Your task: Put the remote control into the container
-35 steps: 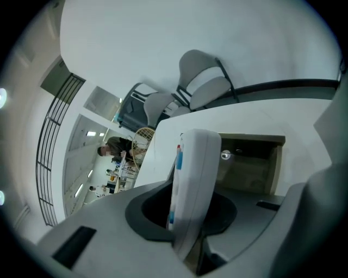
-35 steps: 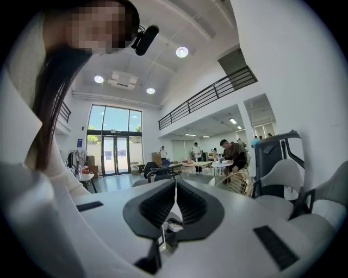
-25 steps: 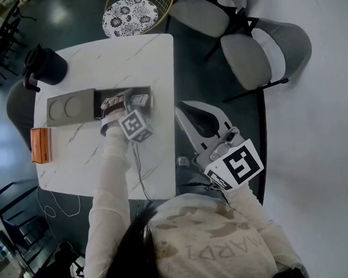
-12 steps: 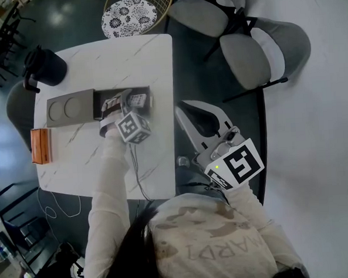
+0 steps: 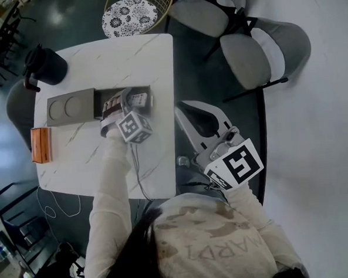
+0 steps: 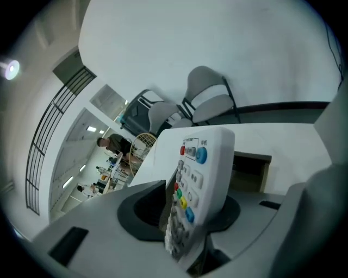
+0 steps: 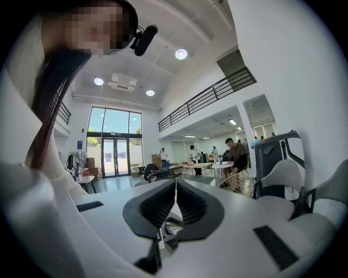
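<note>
The remote control (image 6: 198,179) is seen tilted between the jaws of the left gripper (image 5: 129,100), at the open end of the container (image 5: 109,90) on the tabletop (image 5: 133,55). Those jaws have just been opening, and a gap is shown beside the left pad. The right gripper (image 7: 175,187) is held off the tabletop, jaws together, empty.

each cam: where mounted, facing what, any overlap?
Head view: on head, steeply down at table; both sleeves, left gripper, right gripper.
Left gripper view: on it, tilted down at container; jaws, just opening, flank the remote control.
Right gripper view: on it, level into hall; shut jaws, sleeve.
Shared: head and left gripper views show the container.
</note>
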Available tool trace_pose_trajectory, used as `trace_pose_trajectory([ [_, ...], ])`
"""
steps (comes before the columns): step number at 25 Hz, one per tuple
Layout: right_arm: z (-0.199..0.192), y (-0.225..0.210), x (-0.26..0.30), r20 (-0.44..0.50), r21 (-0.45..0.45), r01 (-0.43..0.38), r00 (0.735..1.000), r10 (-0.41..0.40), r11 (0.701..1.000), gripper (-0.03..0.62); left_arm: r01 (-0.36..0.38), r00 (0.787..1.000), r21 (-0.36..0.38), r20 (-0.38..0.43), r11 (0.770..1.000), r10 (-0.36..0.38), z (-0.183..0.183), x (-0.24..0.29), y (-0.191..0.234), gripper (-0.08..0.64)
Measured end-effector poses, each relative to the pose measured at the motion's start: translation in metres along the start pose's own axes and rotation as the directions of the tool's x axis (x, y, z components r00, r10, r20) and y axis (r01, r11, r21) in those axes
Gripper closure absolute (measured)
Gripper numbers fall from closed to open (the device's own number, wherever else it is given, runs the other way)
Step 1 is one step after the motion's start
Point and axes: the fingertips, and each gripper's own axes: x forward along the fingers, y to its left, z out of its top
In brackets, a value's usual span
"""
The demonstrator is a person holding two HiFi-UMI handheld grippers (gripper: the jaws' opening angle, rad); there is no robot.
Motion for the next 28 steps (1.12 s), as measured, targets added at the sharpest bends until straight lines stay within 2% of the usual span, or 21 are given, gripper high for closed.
trace_pose_trajectory([
  [4,0.001,-0.001,-0.001,0.0,0.0,0.004,1.0,-0.004,1.0,0.572,0.045,0.999,-0.048,0.007,0.998,-0.045,0.003,-0.001,-0.003,0.414],
  [8,0.001,0.001,-0.001,0.0,0.0,0.006,1.0,-0.006,1.0,0.572,0.079,0.997,-0.034,-0.004,0.996,-0.079,0.001,-0.003,-0.008,0.414],
  [12,0.001,0.003,-0.001,0.002,0.002,0.003,1.0,-0.003,1.0,0.572,0.179,0.984,-0.105,-0.002,0.978,-0.18,0.0,-0.005,-0.014,0.414],
  [15,0.001,0.005,-0.001,0.002,0.002,-0.001,1.0,0.001,1.0,0.572,0.202,0.978,-0.129,-0.032,0.971,-0.208,-0.004,-0.005,-0.011,0.414],
  [17,0.001,0.006,-0.001,0.002,0.003,-0.001,1.0,0.001,1.0,0.572,0.203,0.974,-0.097,-0.084,0.974,-0.211,-0.011,-0.004,-0.007,0.431],
  [19,-0.001,0.007,-0.001,0.001,0.005,-0.002,1.0,0.002,1.0,0.572,0.218,0.963,-0.006,-0.159,0.976,-0.216,-0.02,-0.001,-0.008,0.451],
  [23,-0.005,0.012,-0.001,-0.006,0.007,-0.009,1.0,0.009,1.0,0.572,0.25,0.941,0.147,-0.269,0.957,-0.204,-0.034,0.007,-0.012,0.46],
  [25,-0.007,0.014,-0.001,-0.008,0.009,-0.01,1.0,0.01,1.0,0.572,0.251,0.932,0.194,-0.314,0.948,-0.182,-0.039,0.011,-0.013,0.472],
  [28,-0.007,0.015,-0.003,-0.009,0.007,-0.008,1.0,0.008,1.0,0.572,0.246,0.925,0.217,-0.344,0.945,-0.161,-0.041,0.017,-0.013,0.476],
])
